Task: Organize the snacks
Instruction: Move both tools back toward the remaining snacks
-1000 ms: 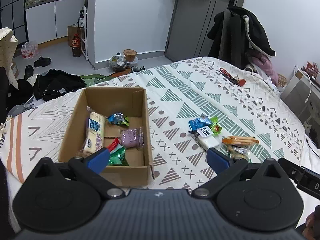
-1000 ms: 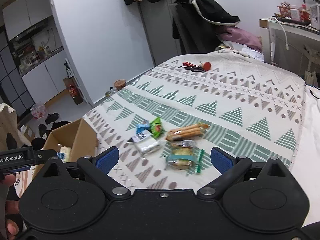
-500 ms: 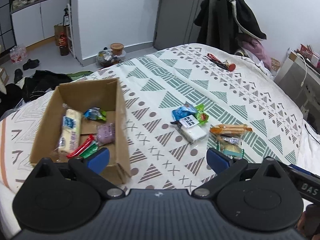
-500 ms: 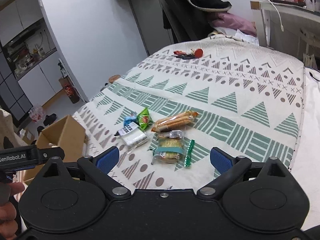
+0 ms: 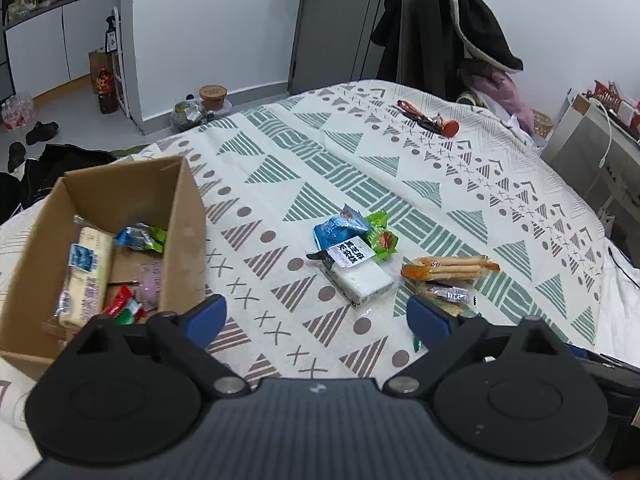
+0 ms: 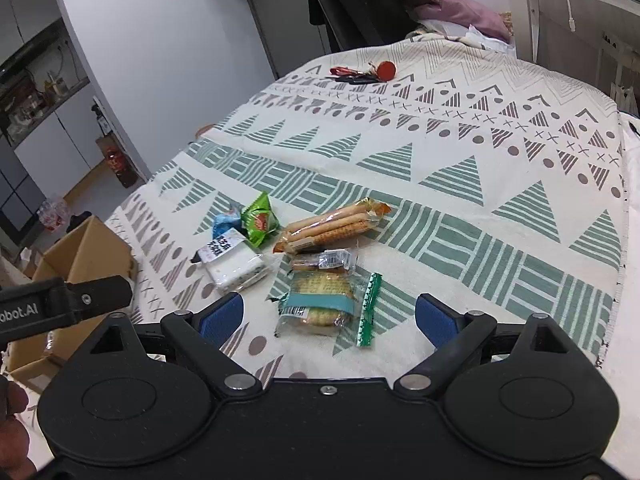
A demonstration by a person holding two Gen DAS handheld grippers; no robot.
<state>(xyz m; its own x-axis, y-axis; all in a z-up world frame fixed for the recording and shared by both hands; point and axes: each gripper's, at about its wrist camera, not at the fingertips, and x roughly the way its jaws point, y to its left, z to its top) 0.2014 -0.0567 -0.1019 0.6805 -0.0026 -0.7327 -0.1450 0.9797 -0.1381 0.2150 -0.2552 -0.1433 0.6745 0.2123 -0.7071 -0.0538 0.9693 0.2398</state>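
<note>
A brown cardboard box (image 5: 188,216) sits at the left on the patterned bedspread, holding several wrapped snacks. Loose snacks lie in a cluster to its right: a white pack with a black label (image 5: 356,272), a blue packet (image 5: 338,230), a green packet (image 5: 380,236) and an orange pack of stick biscuits (image 5: 450,268). My left gripper (image 5: 316,316) hovers open and empty in front of them. My right gripper (image 6: 328,314) is open and empty, low over a clear cracker pack (image 6: 320,298) and a thin green stick (image 6: 369,308). The white pack (image 6: 234,260) and biscuit sticks (image 6: 334,224) lie beyond.
Red-handled keys or tools (image 5: 428,118) lie far back on the bed. A chair draped with dark clothes (image 5: 452,36) stands behind. A desk (image 5: 592,136) borders the right edge. The other gripper's body (image 6: 60,306) and a hand (image 6: 12,432) show at left.
Both grippers have moved right and closer to the loose snacks; the box has slid toward the left edge of the left view. Both stay open and empty.
</note>
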